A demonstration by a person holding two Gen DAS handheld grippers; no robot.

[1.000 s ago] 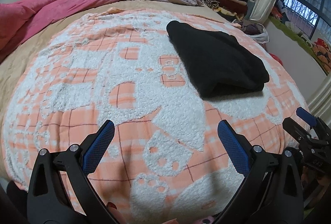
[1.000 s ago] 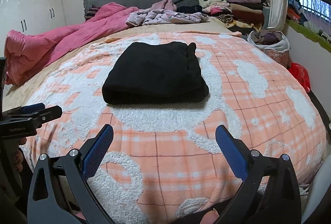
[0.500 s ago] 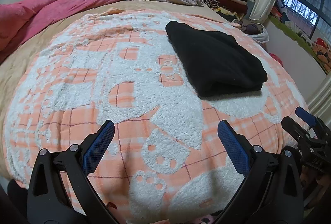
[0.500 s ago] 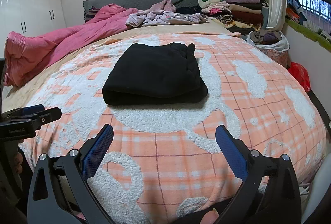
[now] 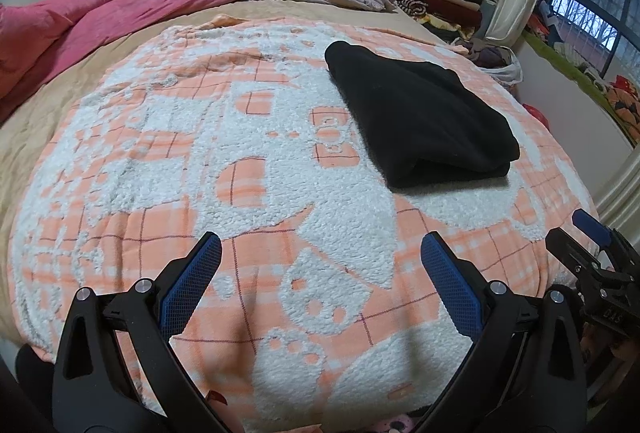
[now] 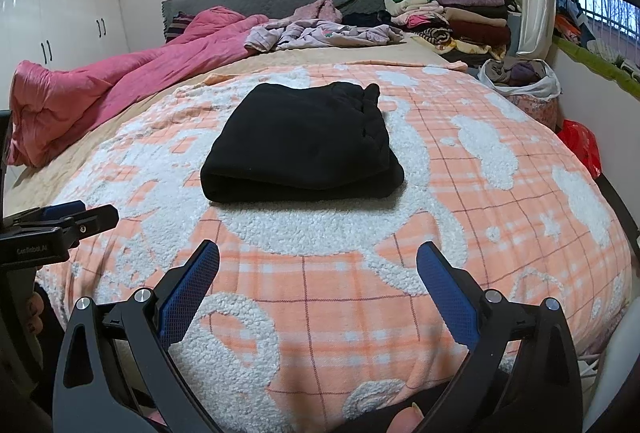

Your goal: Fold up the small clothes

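Here, both grippers [image 5: 320,245] [image 6: 318,253] agape, empty, low.

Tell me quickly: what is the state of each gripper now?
Left gripper: jaws open, holding nothing.
Right gripper: jaws open, holding nothing.

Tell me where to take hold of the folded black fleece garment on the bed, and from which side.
Grip the thick rounded fold edge nearest the cameras on the folded black fleece garment. Come in low from the foot of the bed, over the orange-and-white plaid blanket. That edge is one closed roll, so the layers should lift together; the far right edge looks bunched and loose. The open right tool faces it squarely.
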